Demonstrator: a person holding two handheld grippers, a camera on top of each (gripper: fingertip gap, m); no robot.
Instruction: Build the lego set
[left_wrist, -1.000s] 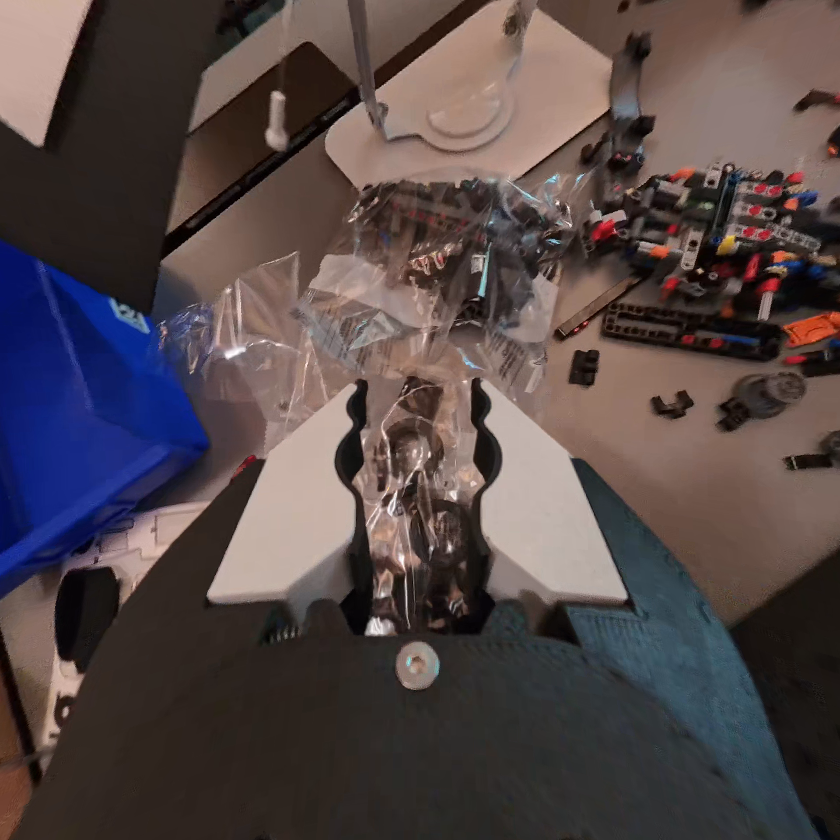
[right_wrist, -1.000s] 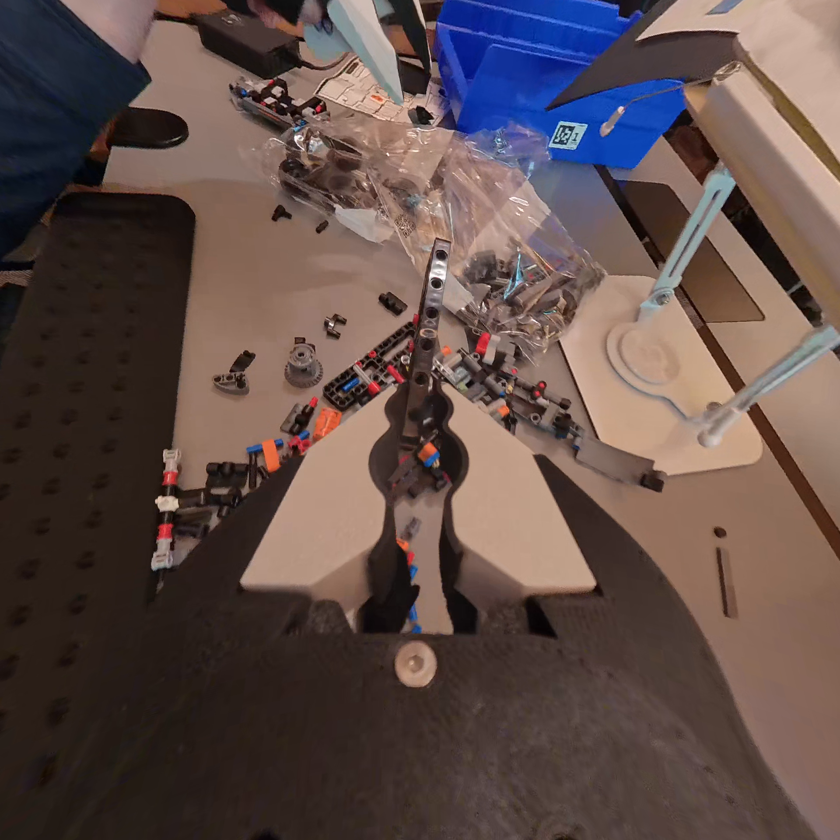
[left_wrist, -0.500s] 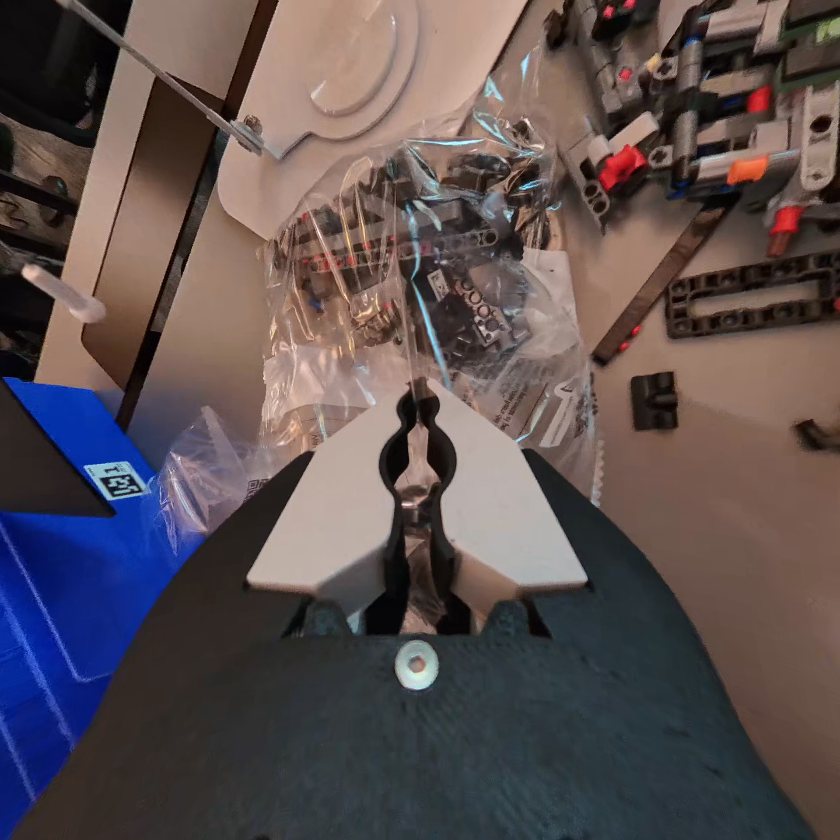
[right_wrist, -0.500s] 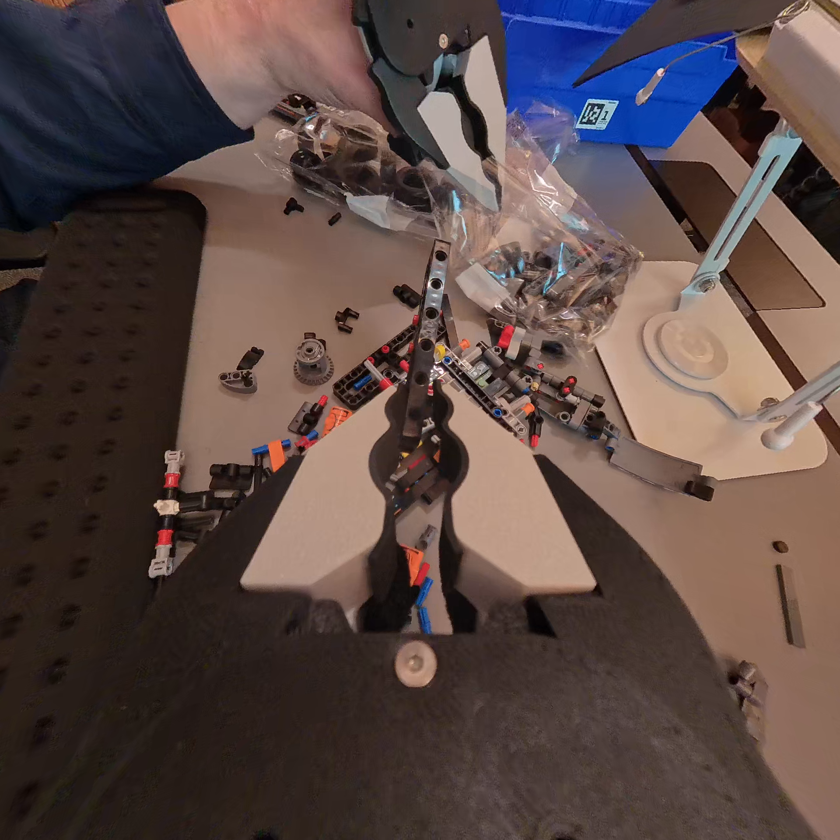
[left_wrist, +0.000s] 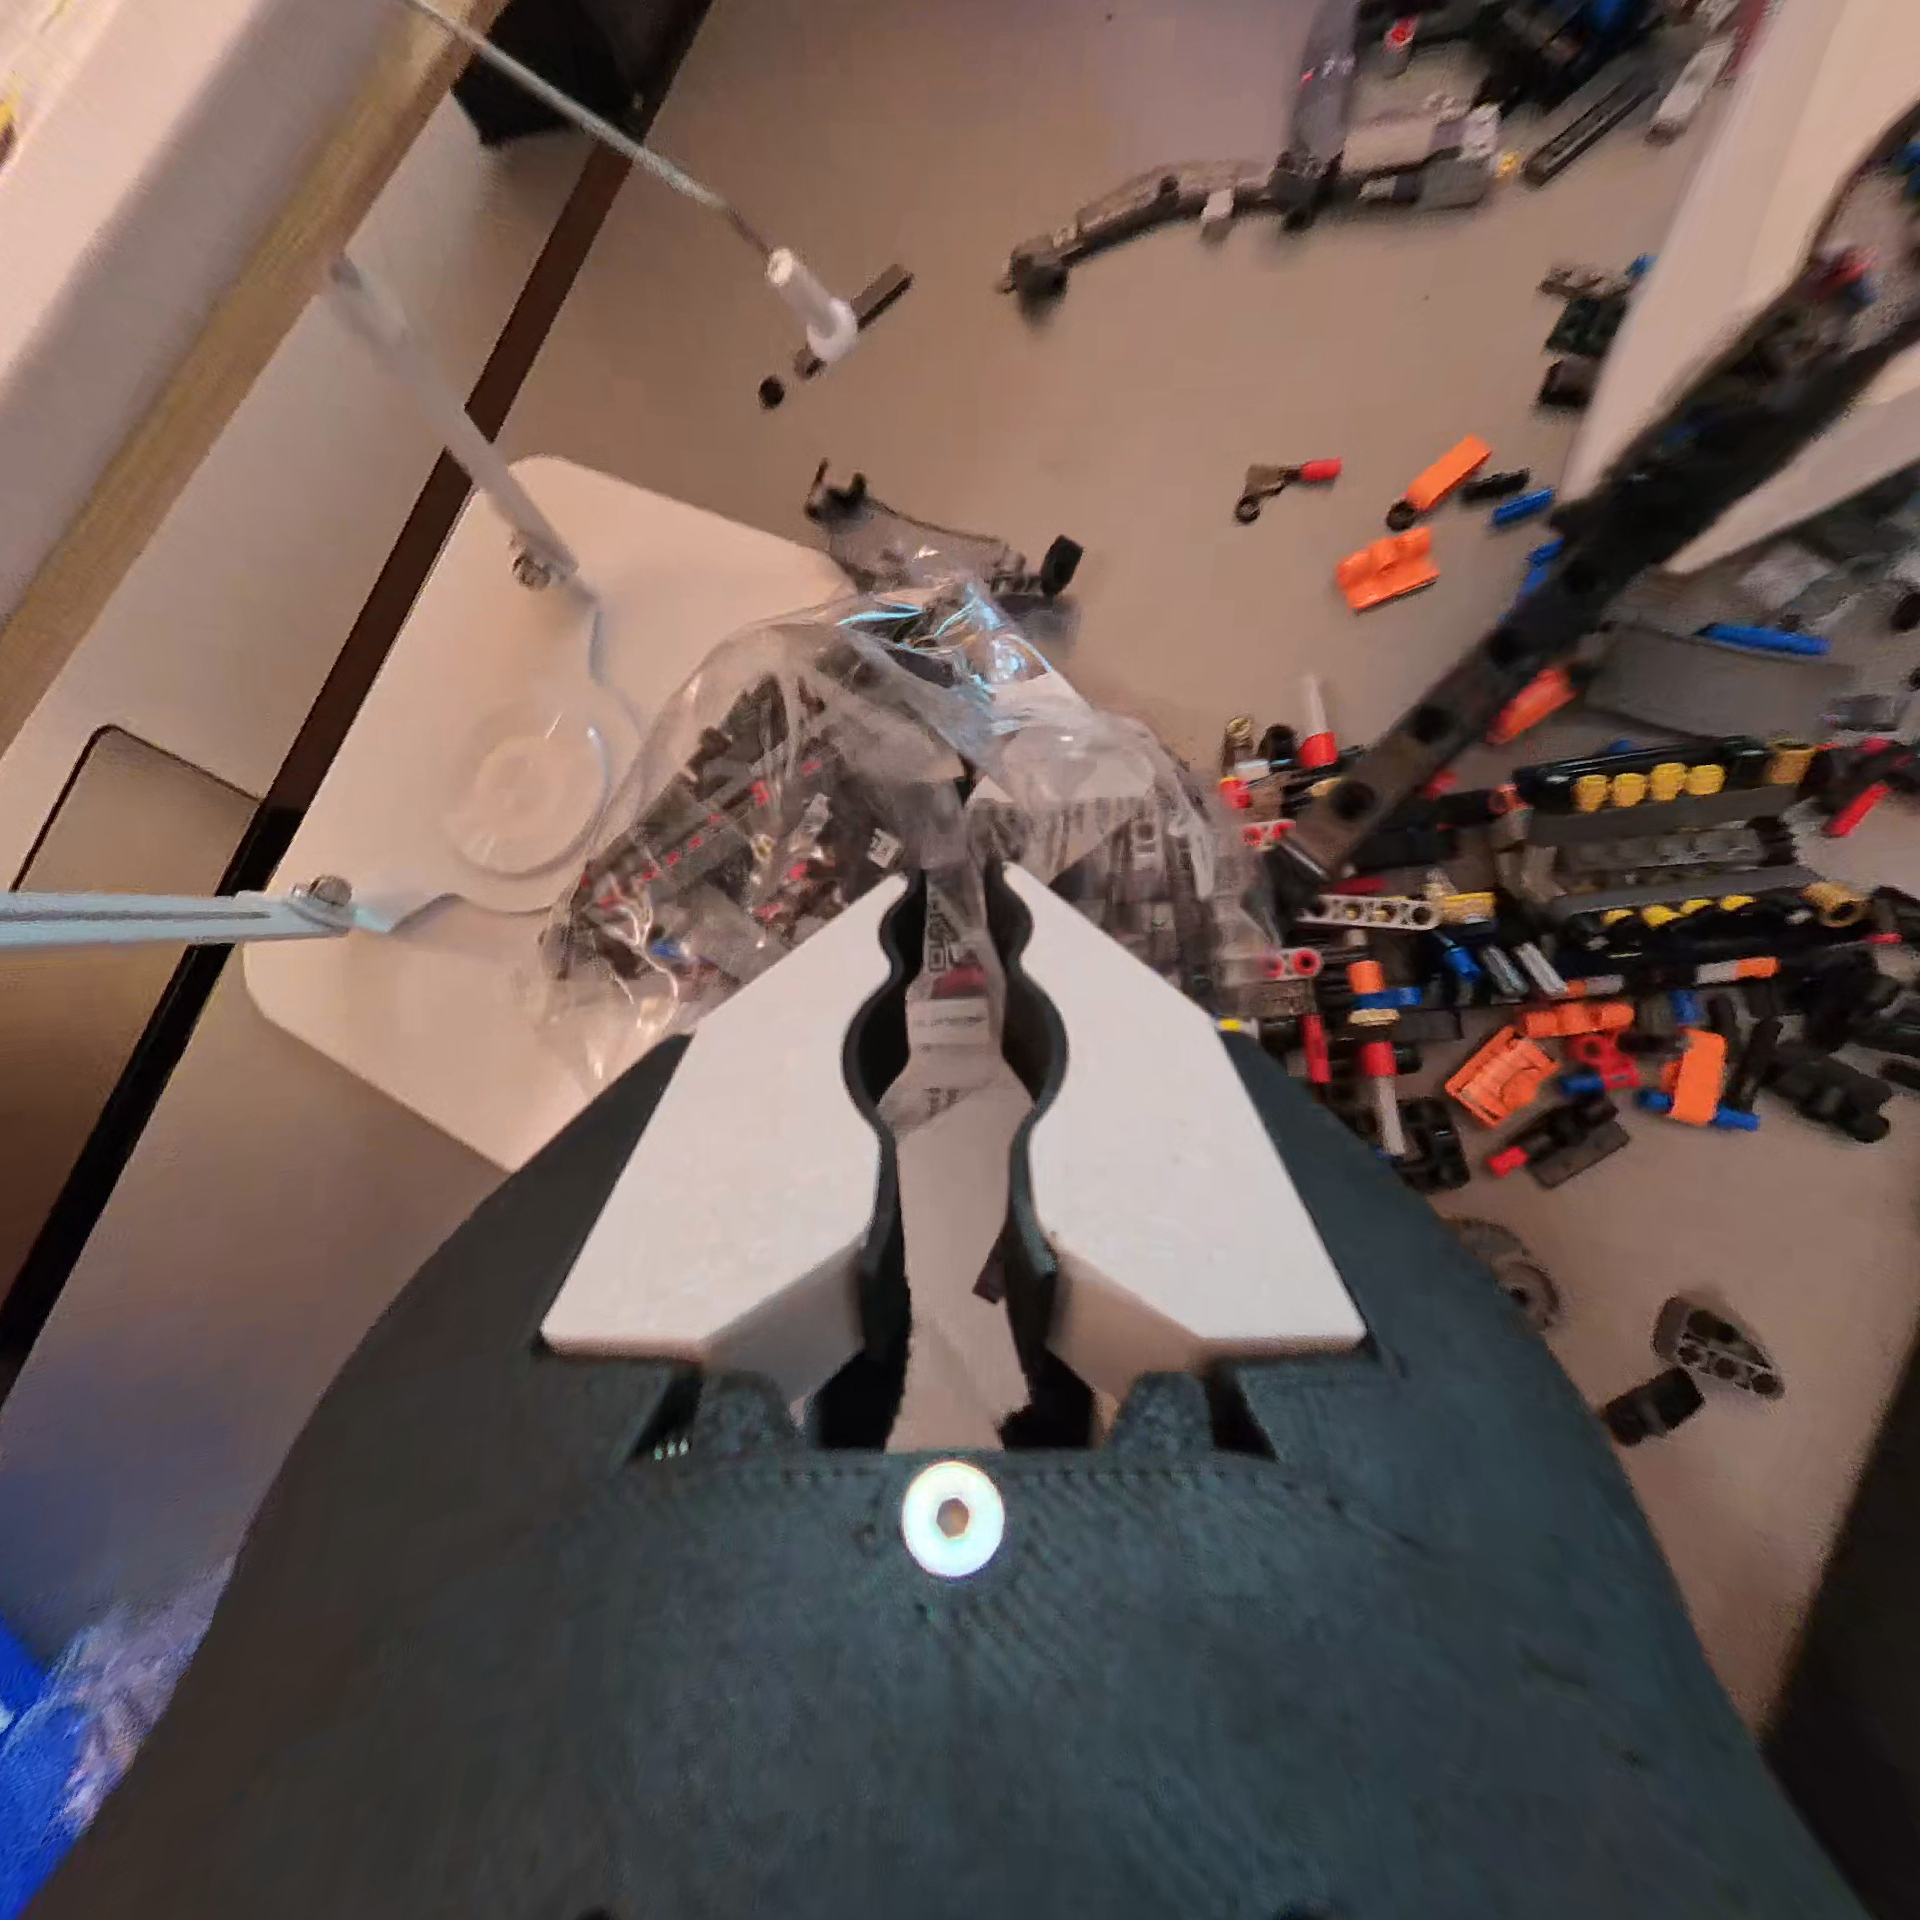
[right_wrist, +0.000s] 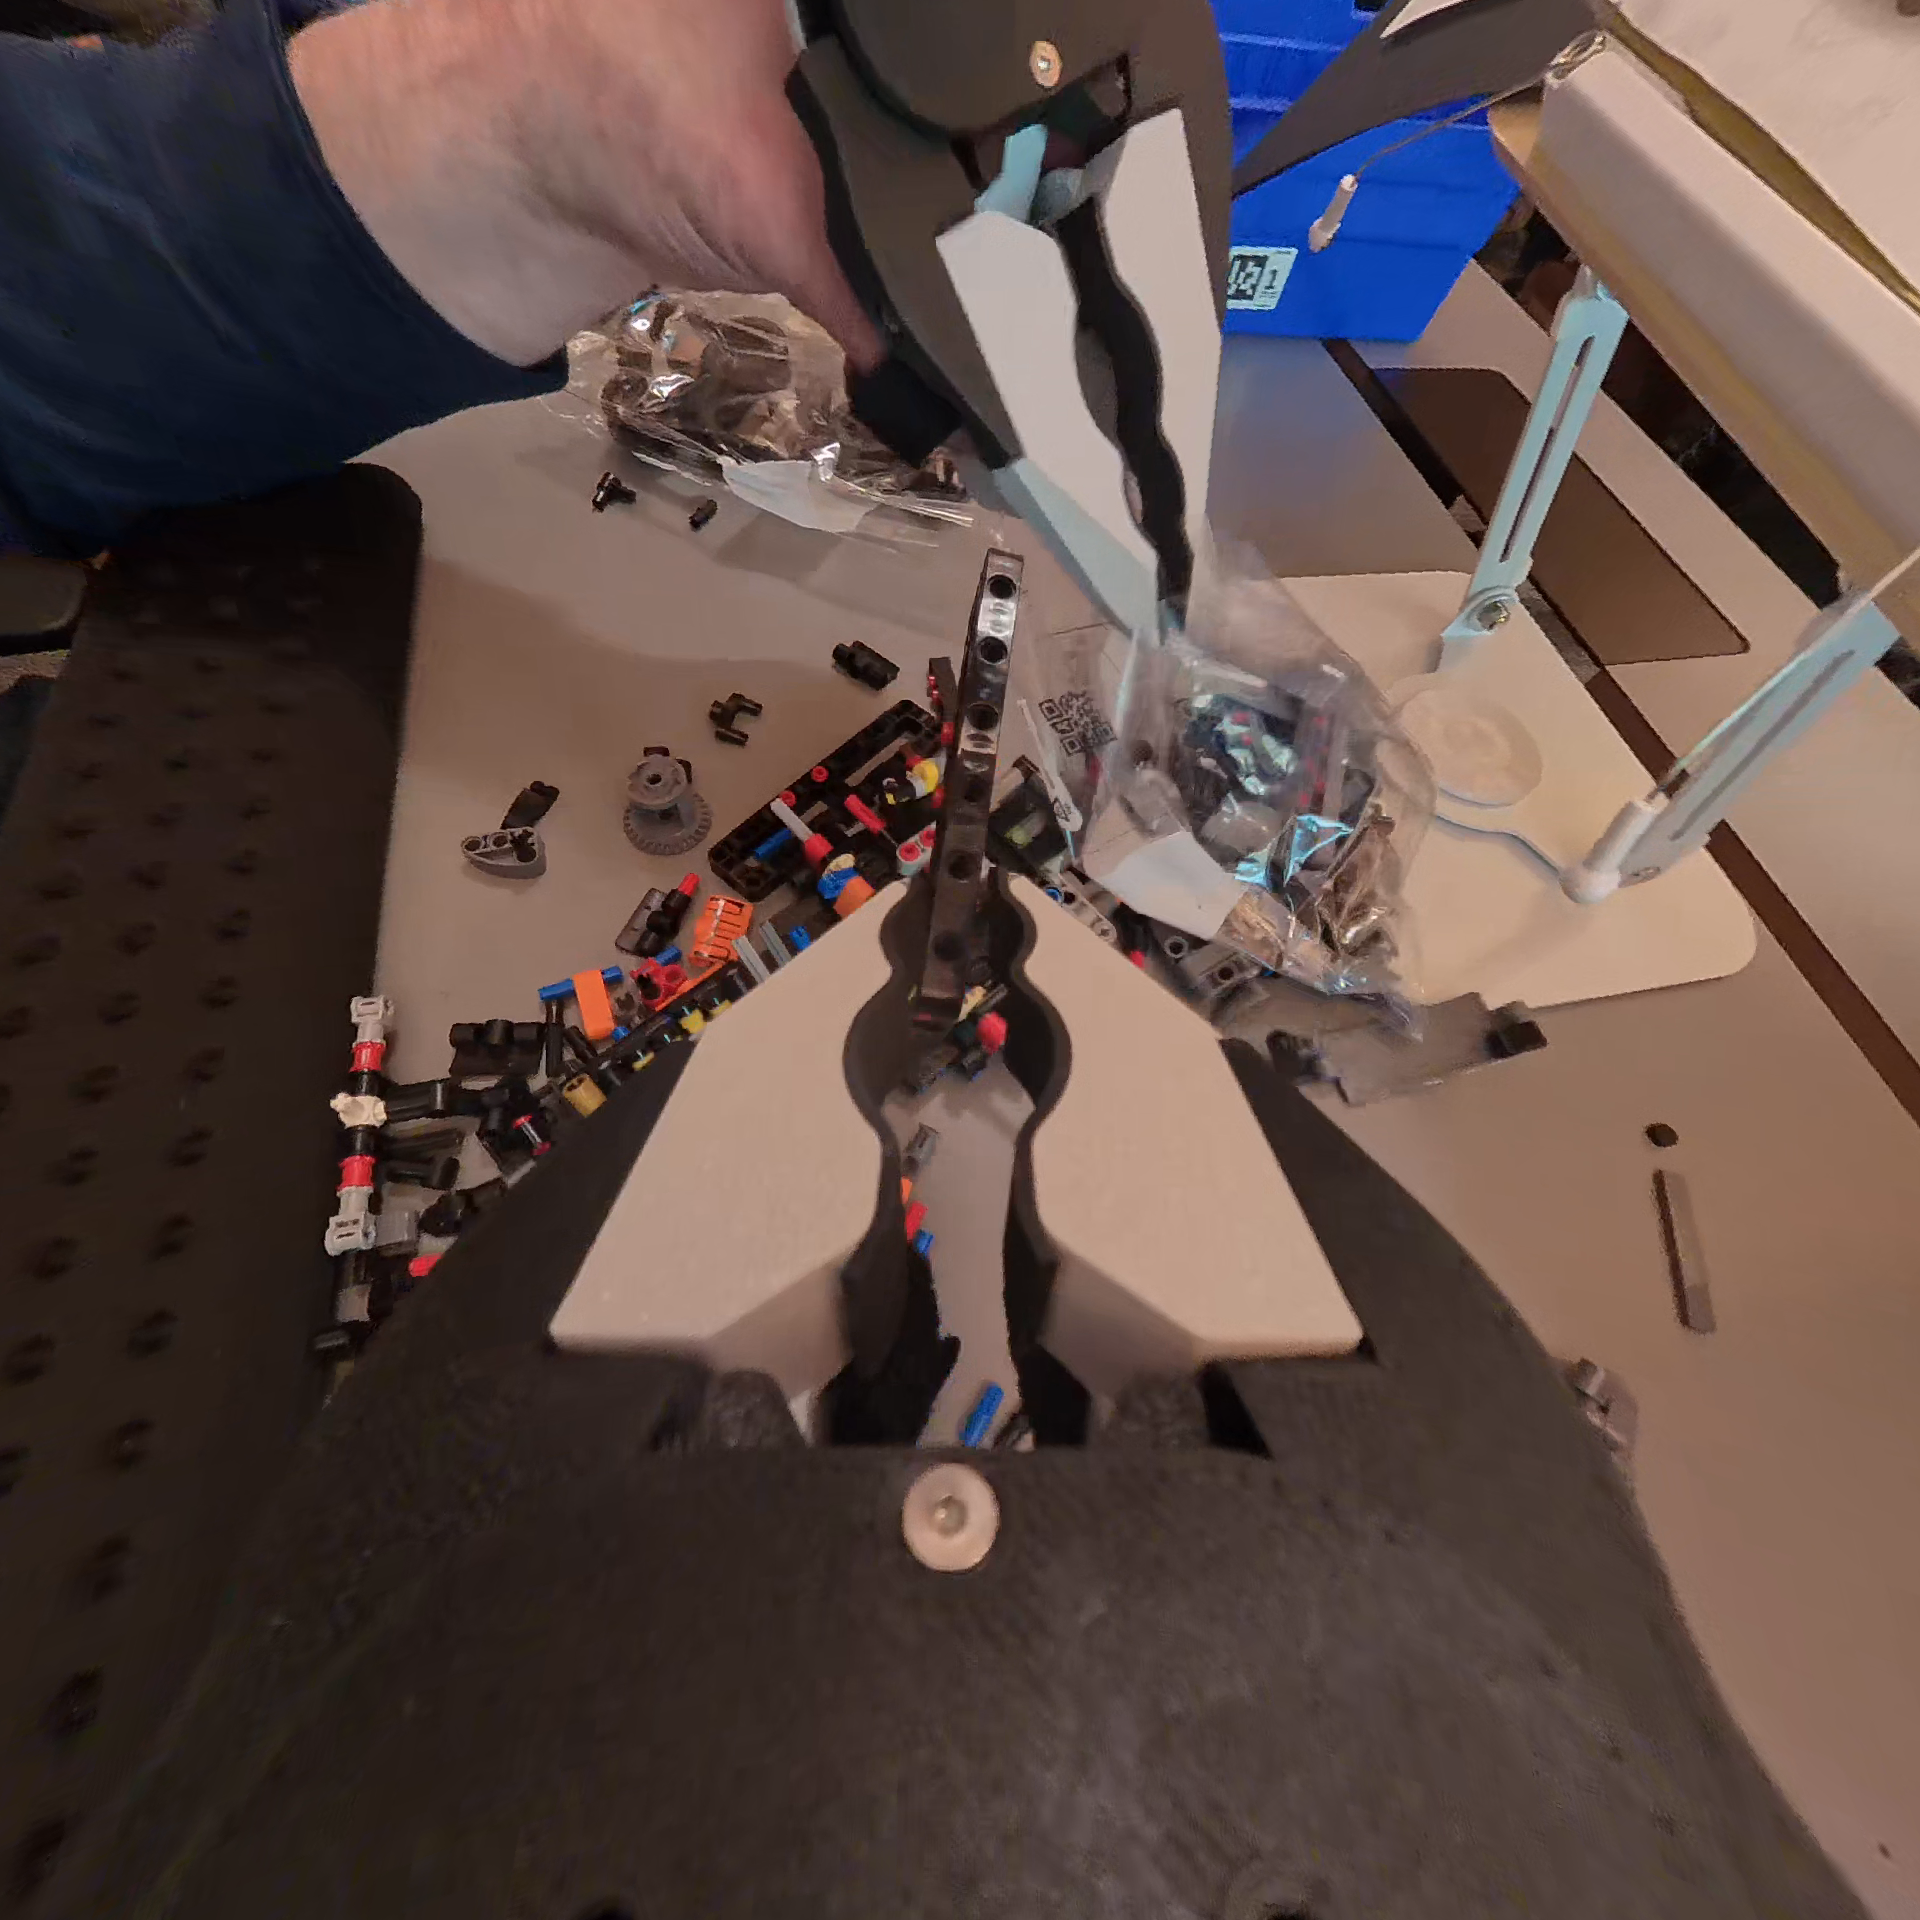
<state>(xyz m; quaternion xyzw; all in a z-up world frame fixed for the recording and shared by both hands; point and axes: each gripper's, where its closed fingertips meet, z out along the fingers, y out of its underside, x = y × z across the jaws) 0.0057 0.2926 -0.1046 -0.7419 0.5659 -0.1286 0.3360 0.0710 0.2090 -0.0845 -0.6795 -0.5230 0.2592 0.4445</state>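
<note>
My left gripper (left_wrist: 956, 878) is shut on the top edge of a clear plastic bag (left_wrist: 790, 810) full of dark Lego parts. In the right wrist view the left gripper (right_wrist: 1164, 613) pinches the bag (right_wrist: 1247, 790) from above, beside the white stand. My right gripper (right_wrist: 958, 883) is shut on a long black beam with holes (right_wrist: 982, 727), held upright over a pile of loose parts (right_wrist: 831, 831). The beam also shows, blurred, in the left wrist view (left_wrist: 1455, 707). A partly built black frame with yellow and red pins (left_wrist: 1662, 862) lies on the grey table (right_wrist: 582, 644).
A second bag of black tyres (right_wrist: 727, 405) lies under the person's hand (right_wrist: 582, 177). A white stand base (right_wrist: 1579, 852) is right of the pile, a blue bin (right_wrist: 1351, 239) behind, a black perforated mat (right_wrist: 156, 935) on the left. A grey gear (right_wrist: 665, 800) lies loose. Across from one pair of fingers to the other is roughly 11 centimeters.
My left gripper, shut on the bag, has carried it right toward the stand and the pile. My right gripper still holds the beam, a little closer to the pile.
</note>
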